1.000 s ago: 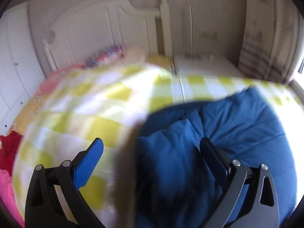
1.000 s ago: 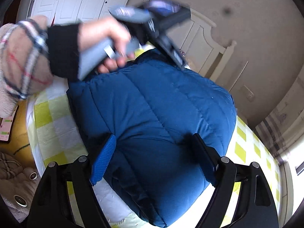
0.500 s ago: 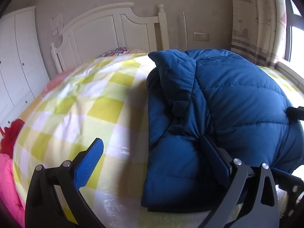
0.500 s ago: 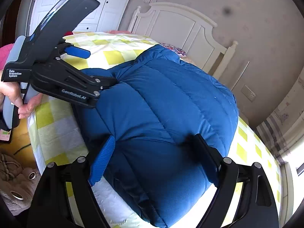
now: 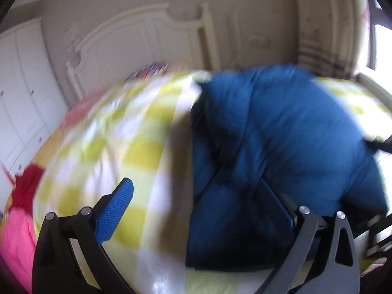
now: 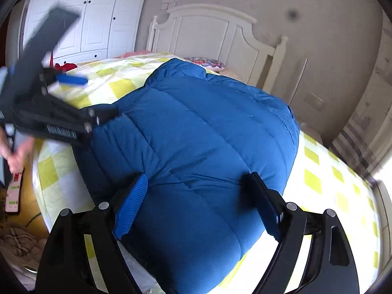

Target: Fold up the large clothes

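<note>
Now | left gripper (image 5: pixel 196 210): jaws wide, empty, swung back across to the folded edge of the blue puffer jacket (image 6: pixel 196 147) (blurred) | jacket: bundled on the yellow-check bedspread (image 6: pixel 318 178) | right gripper (image 6: pixel 198 205): jaws wide, astride the near hem, pads not pressing | fold looks nearly done.

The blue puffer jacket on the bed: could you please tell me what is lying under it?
The blue puffer jacket lies on a yellow-and-white checked bedspread, which shows all around it. Whatever sits directly beneath the jacket is covered.
</note>
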